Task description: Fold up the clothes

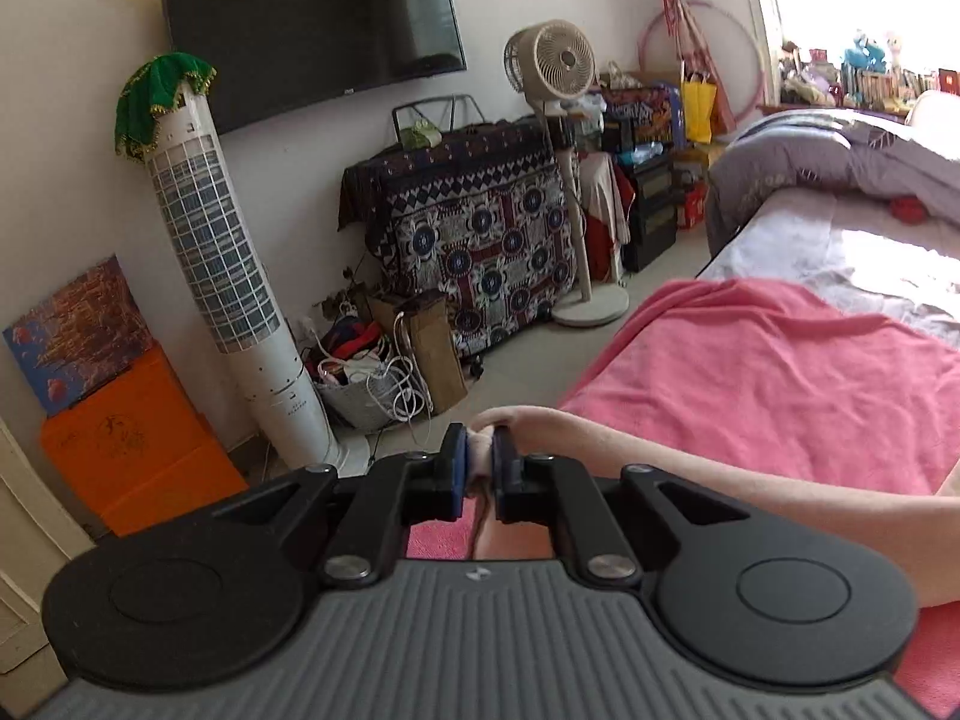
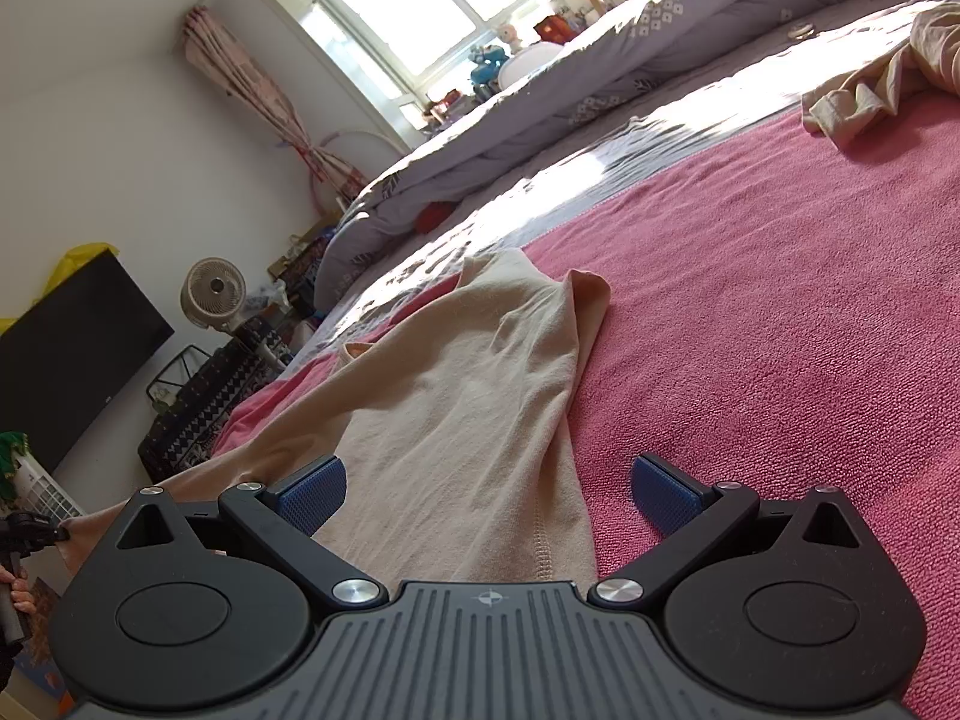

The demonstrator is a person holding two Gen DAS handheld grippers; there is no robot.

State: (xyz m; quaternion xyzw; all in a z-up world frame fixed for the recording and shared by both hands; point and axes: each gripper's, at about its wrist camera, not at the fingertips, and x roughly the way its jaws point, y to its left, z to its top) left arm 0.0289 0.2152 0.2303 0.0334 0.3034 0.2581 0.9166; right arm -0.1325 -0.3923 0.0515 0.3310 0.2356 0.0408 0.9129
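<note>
A beige garment [image 2: 468,372] lies stretched over the pink blanket [image 2: 780,300] on the bed. Its left end is pulled off toward the bed's edge. In the left wrist view my left gripper [image 1: 480,465] is shut on a bunched end of this beige garment [image 1: 660,462], which runs taut to the right over the pink blanket [image 1: 780,372]. My right gripper [image 2: 489,498] is open and low over the garment's near end, its blue pads [image 2: 312,495] on either side of the cloth without pressing it. A second beige garment [image 2: 870,78] lies crumpled at the far right.
A grey duvet [image 2: 540,114] is bunched along the bed's far side. Beyond the bed's edge stand a white tower fan [image 1: 234,276], a pedestal fan [image 1: 564,66], a patterned covered cabinet [image 1: 480,234], an orange box [image 1: 138,438] and a wall TV [image 1: 312,24].
</note>
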